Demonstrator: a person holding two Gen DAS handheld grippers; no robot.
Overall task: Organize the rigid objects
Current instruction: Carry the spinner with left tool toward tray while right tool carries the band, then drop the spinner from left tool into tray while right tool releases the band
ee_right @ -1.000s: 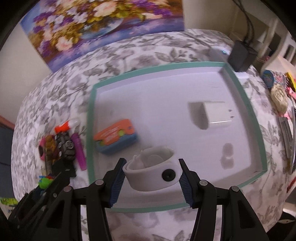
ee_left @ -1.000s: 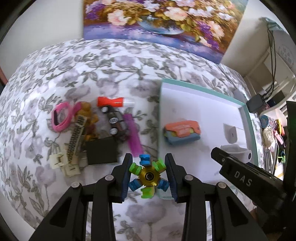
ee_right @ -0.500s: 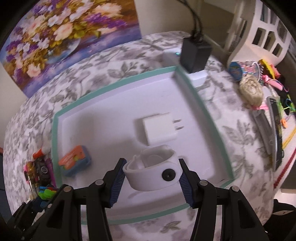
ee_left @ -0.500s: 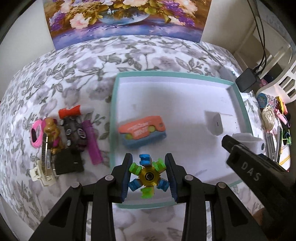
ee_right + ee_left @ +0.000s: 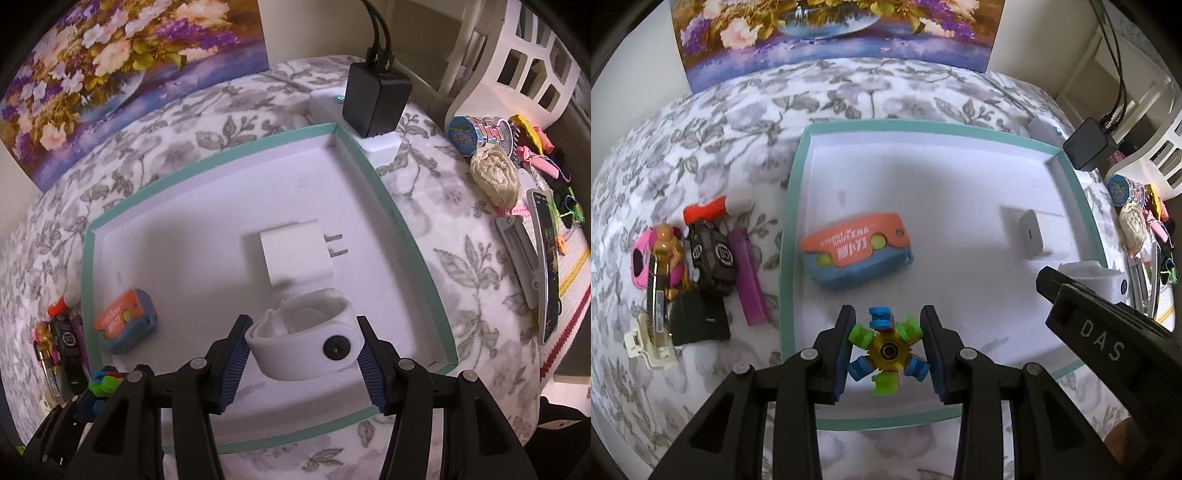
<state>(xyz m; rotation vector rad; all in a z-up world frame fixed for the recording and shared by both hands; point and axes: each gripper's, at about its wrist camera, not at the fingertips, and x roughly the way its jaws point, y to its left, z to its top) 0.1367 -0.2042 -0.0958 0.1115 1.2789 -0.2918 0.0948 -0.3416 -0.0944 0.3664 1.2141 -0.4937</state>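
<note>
The left gripper [image 5: 888, 349] is clamped on a spinner toy [image 5: 887, 350] with blue and green arms, its pads pressing both sides. Beyond the jaws lies the tray [image 5: 786, 229], where an orange-and-blue case [image 5: 855, 254] rests just ahead. Only this view shows the pile left of the jaws clearly: a toy car [image 5: 711, 258], a purple strip [image 5: 748, 277] and a black block [image 5: 698, 319].

The right gripper [image 5: 301, 352] grips a white band [image 5: 303, 345] with a dark stud, held above the tray's near right corner. Just past the jaws a white plug [image 5: 295, 254] shows its two prongs, hidden from the left camera. To the right, outside the tray, lie a knife [image 5: 517, 254] and a tape roll [image 5: 476, 134].
</note>
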